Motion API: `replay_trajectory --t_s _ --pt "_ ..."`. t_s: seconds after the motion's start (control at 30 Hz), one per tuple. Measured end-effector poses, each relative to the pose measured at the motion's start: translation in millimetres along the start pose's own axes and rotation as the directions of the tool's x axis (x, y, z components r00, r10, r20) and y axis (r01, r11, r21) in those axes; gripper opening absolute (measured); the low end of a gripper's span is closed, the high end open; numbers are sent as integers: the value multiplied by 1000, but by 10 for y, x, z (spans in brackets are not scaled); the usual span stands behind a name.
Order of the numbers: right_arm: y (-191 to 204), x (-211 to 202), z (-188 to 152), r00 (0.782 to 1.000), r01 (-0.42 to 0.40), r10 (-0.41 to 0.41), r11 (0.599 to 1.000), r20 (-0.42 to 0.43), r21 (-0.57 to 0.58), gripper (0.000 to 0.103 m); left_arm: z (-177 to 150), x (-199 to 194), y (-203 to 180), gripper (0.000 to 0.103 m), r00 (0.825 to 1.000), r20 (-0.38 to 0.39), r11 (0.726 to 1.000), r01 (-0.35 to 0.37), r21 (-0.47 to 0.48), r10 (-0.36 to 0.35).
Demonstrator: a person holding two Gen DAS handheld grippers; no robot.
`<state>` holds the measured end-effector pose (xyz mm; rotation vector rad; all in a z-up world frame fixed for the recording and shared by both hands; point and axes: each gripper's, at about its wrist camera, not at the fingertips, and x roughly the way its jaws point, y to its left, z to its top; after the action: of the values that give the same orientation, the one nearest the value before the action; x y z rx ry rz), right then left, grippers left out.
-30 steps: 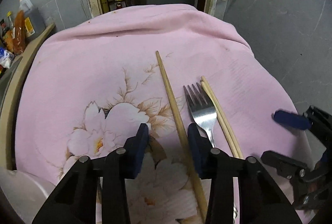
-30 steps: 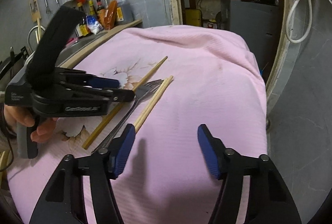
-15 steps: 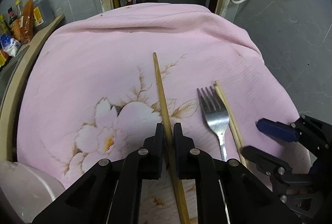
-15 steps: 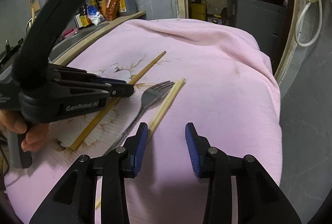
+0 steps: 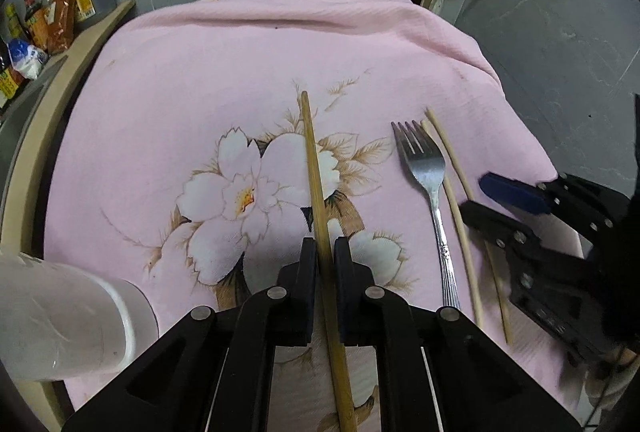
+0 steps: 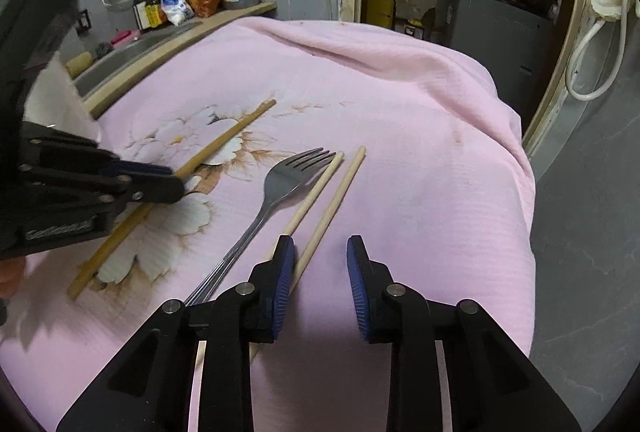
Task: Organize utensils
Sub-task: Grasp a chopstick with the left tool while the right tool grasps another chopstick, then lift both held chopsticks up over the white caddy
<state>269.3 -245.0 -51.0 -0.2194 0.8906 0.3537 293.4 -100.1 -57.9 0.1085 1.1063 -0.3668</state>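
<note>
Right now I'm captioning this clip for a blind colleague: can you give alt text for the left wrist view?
The left gripper has its jaws shut on a dark bamboo chopstick lying on a pink floral cloth. To its right lie a metal fork and two pale chopsticks, with the right gripper beside them.

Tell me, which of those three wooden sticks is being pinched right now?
The darker stick, lying alone left of the fork, is pinched by the left hand-held gripper. The two pale sticks lie loose.
</note>
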Motion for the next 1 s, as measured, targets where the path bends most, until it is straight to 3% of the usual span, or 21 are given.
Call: replay_trajectory --t_s 0.23,0.4,0.5,0.6,0.73,0.83,0.93,1.0 --pt "-138 188 179 999 -23 25 999 -36 48 26 157 102 56 7 999 -32 1000 -6 8 6" --pt "-168 186 208 997 -61 66 993 -51 102 6 142 85 45 5 1000 -10 1000 -14 -1 14" --pt "-215 99 161 996 -84 88 986 -21 141 3 45 -28 31 5 999 50 1000 4 -3 -4" --pt "-170 -6 80 999 -52 49 991 24 125 3 -25 -200 -13 5 992 129 1000 -10 16 8" --pt "-16 -270 -52 987 52 -60 997 149 58 3 -144 -530 -55 5 959 282 1000 -29 10 25" --pt "120 -561 -140 939 158 -160 987 304 32 3 -229 -744 -96 5 915 400 998 -62 7 54" --pt "299 -809 -238 844 294 -267 956 466 15 3 -324 -952 -87 5 869 492 998 -42 -35 54" --pt "430 -948 -303 768 368 -316 930 558 19 3 -380 -1096 -62 5 833 550 998 -33 -61 61"
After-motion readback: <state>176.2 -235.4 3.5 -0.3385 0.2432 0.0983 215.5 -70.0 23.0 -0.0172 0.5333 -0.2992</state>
